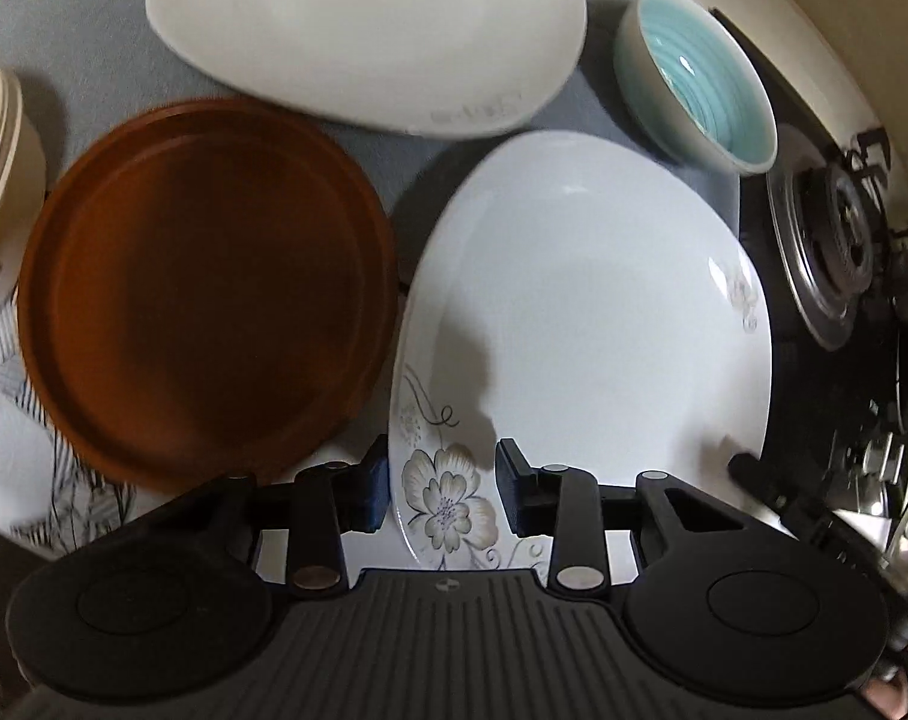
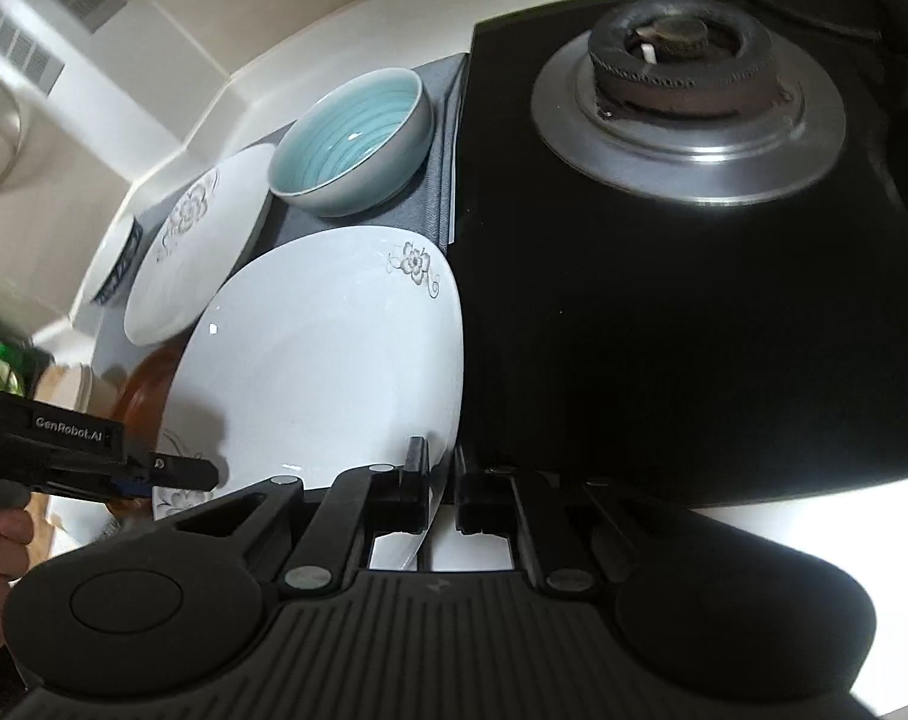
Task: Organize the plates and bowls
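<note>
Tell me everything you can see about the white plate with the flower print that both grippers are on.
The flowered plate is glossy white, ceramic-looking, squarish with rounded corners and empty. Grey-beige blossoms mark two opposite corners. It lies between the brown plate and the stove. The left gripper straddles its big-flower corner; the right gripper is shut on its stove-side rim.

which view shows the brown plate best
The left wrist view. There the brown plate shows nearly whole, from above, beside the floral white plate. The right wrist view gives only a sliver of the brown plate's rim, hidden behind that white plate.
</note>
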`<state>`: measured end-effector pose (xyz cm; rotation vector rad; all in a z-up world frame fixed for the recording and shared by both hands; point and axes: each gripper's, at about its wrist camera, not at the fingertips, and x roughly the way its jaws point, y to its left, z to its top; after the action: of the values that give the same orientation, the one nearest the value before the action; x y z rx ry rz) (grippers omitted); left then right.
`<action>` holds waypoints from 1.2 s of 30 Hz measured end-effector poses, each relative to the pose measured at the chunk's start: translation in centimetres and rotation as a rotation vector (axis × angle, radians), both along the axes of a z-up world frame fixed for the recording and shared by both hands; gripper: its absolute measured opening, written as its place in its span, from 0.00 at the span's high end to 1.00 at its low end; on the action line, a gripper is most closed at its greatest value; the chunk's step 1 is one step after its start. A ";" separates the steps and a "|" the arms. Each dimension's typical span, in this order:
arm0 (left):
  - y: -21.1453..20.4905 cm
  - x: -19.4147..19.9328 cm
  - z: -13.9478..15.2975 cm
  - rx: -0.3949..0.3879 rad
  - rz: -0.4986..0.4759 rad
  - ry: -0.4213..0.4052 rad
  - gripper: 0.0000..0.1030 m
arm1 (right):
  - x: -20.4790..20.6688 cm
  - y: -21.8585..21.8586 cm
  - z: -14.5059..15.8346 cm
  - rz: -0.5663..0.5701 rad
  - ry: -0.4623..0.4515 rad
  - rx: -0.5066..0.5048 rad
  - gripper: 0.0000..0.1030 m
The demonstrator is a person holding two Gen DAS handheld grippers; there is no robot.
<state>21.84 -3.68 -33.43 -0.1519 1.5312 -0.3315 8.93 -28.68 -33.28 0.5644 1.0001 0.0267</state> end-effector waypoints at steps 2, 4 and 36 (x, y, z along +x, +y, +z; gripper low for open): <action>0.1 -0.4 -0.3 -0.012 -0.001 -0.001 0.60 | -0.2 -0.5 0.4 0.024 -0.002 0.006 0.92; 0.6 0.1 -0.5 -0.047 0.004 0.000 0.56 | -0.2 -1.1 0.6 0.048 -0.008 0.024 0.92; 0.2 3.9 -0.3 -0.081 -0.157 -0.042 0.71 | 0.6 -0.8 -1.0 -0.042 0.045 0.097 0.87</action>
<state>25.69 -3.46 -33.73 -0.0876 1.4918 -0.5184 9.54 -29.43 -34.28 0.6772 1.0343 0.0257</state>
